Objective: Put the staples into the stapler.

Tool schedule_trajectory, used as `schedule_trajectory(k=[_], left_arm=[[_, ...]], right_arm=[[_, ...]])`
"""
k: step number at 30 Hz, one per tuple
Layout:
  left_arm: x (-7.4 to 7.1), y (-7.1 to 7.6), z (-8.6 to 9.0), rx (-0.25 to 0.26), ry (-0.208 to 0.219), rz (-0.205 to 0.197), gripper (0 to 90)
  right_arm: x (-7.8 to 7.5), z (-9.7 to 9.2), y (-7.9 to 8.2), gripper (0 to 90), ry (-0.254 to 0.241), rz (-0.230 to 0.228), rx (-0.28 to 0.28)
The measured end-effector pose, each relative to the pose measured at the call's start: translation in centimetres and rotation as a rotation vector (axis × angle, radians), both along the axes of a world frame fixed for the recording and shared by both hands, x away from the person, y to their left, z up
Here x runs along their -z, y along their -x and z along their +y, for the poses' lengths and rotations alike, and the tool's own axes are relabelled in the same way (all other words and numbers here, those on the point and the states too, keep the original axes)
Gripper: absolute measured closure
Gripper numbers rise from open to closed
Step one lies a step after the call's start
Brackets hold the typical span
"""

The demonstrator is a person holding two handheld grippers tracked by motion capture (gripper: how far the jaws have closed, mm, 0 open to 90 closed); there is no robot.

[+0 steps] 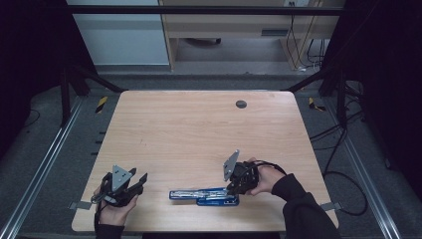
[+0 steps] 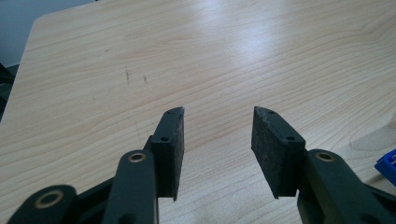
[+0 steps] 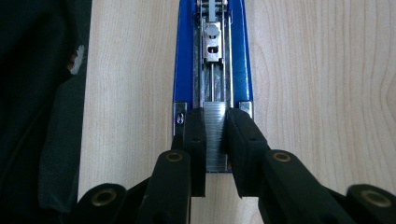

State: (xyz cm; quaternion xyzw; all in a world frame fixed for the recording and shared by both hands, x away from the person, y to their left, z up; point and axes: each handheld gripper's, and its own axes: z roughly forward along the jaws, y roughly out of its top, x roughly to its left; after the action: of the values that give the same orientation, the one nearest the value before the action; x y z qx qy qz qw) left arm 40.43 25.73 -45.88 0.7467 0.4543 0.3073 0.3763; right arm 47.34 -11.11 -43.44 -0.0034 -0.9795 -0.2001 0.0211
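A blue stapler (image 1: pixel 199 194) lies opened out flat near the table's front edge, with its metal magazine (image 3: pixel 214 56) facing up. My right gripper (image 1: pixel 233 189) points down at the stapler's right end. In the right gripper view its jaws (image 3: pixel 215 112) are shut on a strip of silver staples (image 3: pixel 215 135) that lies in the magazine channel. My left gripper (image 1: pixel 139 175) rests by the front left corner, well left of the stapler, and it is open (image 2: pixel 217 116) with only bare wood between the pads. A blue corner of the stapler (image 2: pixel 387 165) shows at the right edge of the left gripper view.
The wooden table (image 1: pixel 199 129) has a round grey grommet (image 1: pixel 241 104) at the back right. Metal rails (image 1: pixel 45 164) run along both sides on the floor. Cables (image 1: pixel 338 174) lie to the right. A pale desk (image 1: pixel 224 30) stands beyond the table.
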Motion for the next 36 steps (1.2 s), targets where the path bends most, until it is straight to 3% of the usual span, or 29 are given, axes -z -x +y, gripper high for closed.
schedule_trajectory(k=[36], left_arm=[[0.0,-0.01,0.0,0.0,-0.002,0.001,54.4]], right_arm=[[0.49,0.56,0.09,77.0,0.003,-0.011,-0.007]])
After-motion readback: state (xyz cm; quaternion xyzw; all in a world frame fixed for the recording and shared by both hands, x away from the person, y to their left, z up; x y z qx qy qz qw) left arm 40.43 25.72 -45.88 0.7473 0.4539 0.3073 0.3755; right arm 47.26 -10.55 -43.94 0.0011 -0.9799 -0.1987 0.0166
